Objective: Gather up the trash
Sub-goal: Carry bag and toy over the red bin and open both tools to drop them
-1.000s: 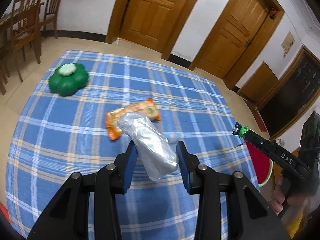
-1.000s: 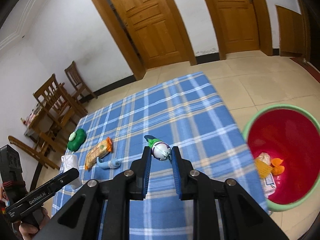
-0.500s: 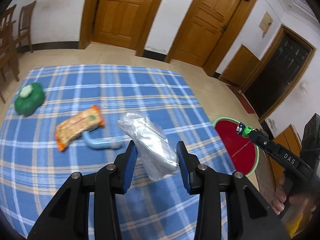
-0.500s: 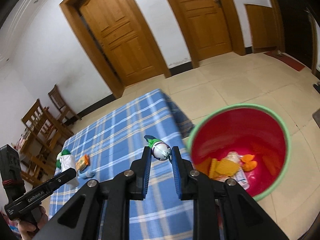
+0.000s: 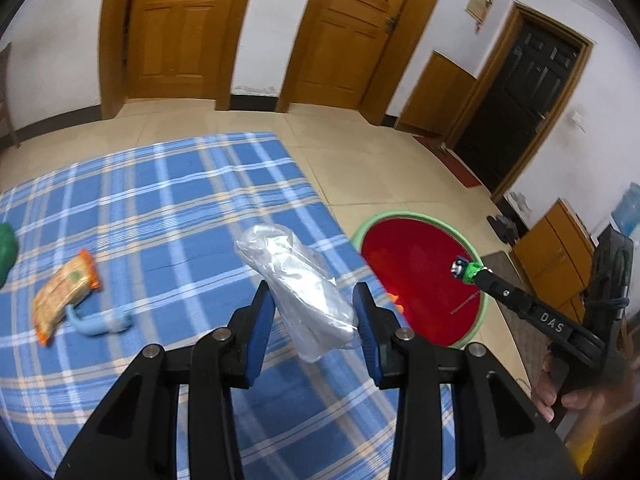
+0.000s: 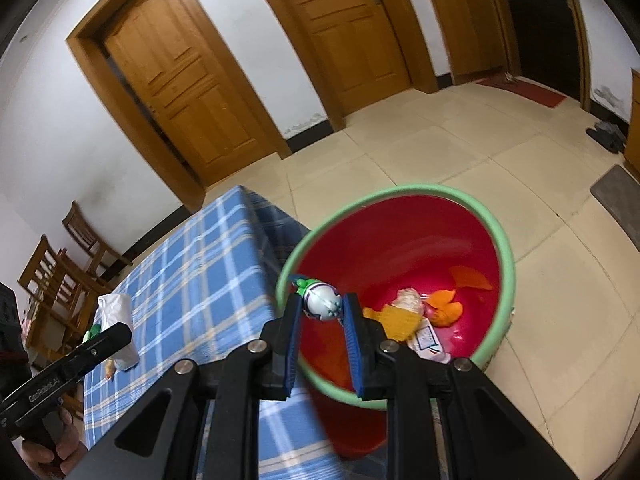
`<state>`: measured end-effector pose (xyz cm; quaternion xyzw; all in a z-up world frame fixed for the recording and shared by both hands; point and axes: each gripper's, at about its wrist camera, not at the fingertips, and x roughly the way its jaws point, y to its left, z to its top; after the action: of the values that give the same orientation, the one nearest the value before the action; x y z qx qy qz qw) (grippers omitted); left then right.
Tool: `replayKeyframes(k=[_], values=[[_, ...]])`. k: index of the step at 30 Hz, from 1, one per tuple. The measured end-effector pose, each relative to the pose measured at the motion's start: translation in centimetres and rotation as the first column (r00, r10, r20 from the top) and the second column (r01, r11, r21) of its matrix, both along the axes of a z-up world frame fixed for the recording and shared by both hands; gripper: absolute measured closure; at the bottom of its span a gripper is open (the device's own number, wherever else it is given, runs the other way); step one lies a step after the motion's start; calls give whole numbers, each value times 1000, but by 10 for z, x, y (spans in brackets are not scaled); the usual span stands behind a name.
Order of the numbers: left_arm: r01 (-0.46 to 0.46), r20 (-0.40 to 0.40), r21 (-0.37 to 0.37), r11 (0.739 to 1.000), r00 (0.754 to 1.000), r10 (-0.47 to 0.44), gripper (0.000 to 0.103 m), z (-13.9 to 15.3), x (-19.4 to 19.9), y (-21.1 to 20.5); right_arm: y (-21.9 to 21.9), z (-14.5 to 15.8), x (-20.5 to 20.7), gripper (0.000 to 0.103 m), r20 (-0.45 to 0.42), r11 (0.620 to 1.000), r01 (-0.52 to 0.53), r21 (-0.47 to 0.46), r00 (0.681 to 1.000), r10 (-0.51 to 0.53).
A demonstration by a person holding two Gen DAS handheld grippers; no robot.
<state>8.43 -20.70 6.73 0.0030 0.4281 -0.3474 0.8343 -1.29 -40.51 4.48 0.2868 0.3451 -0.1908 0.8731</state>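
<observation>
- Left tongs (image 5: 314, 312) clamp a silvery bag (image 5: 298, 290), frame centre, above the desk (image 5: 168, 208).
- Right tongs (image 6: 322, 312) pinch a small ball (image 6: 320, 306) over the red bin (image 6: 496, 240).
- Wrapper (image 5: 64, 292) lies at centre left.

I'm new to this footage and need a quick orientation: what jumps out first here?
The red bin with a green rim stands on the floor beside the blue checked table, with scraps already inside. The right gripper holds a small white and green capsule over it, while the left gripper grips a crumpled silver bag above the table.
</observation>
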Motion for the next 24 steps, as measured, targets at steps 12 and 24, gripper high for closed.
replayKeyframes(k=[12,24], values=[[116,-15,34,993,993,-115,63,-15,-8,-62,-35,-19,-19,80,-21,997,75,17,997,-74],[223,-26,64,973,975,-222,63,-32,-19,-112,-52,-26,-40,80,-26,990,142,20,990,-141]])
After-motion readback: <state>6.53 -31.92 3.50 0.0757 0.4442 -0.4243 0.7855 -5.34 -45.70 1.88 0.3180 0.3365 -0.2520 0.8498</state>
